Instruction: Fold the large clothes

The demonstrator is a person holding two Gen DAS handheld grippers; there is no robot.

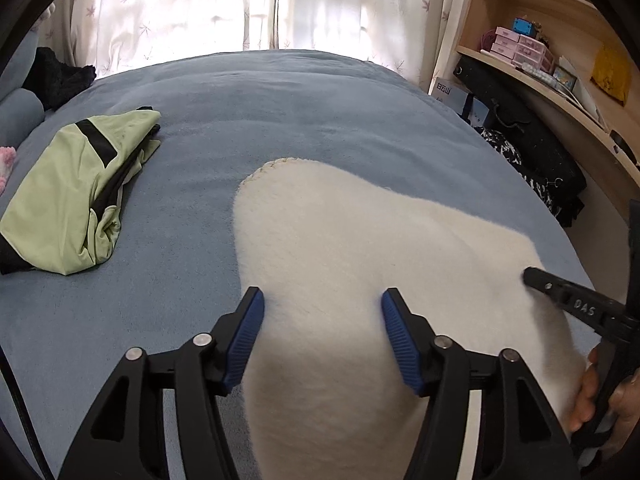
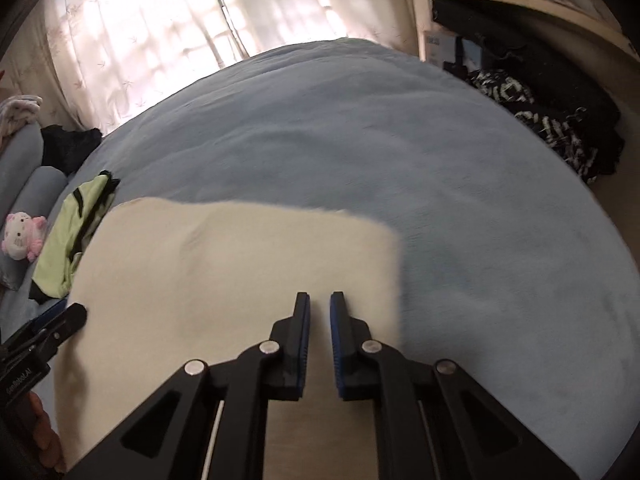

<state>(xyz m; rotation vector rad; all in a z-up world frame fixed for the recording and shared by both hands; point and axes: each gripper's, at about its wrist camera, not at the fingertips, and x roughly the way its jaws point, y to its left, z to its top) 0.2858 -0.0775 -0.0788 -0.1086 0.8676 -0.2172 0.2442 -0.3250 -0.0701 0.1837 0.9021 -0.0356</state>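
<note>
A cream fleece garment [image 1: 360, 248] lies folded flat on the blue bed [image 1: 280, 112]; it also shows in the right wrist view [image 2: 240, 264]. My left gripper [image 1: 322, 300] is open, its blue pads spread over the garment's near left part, holding nothing. My right gripper [image 2: 320, 304] hovers over the garment's right part with the jaws nearly closed, a narrow gap between the pads and nothing in it. The right gripper also shows at the right edge of the left wrist view [image 1: 532, 276].
A green and black garment [image 1: 76, 196] lies crumpled at the bed's left. A pink plush toy [image 2: 22, 236] and grey pillows sit far left. Dark clothes [image 2: 552, 120] and a wooden shelf [image 1: 560, 60] stand to the right. Curtains [image 1: 200, 4] hang behind the bed.
</note>
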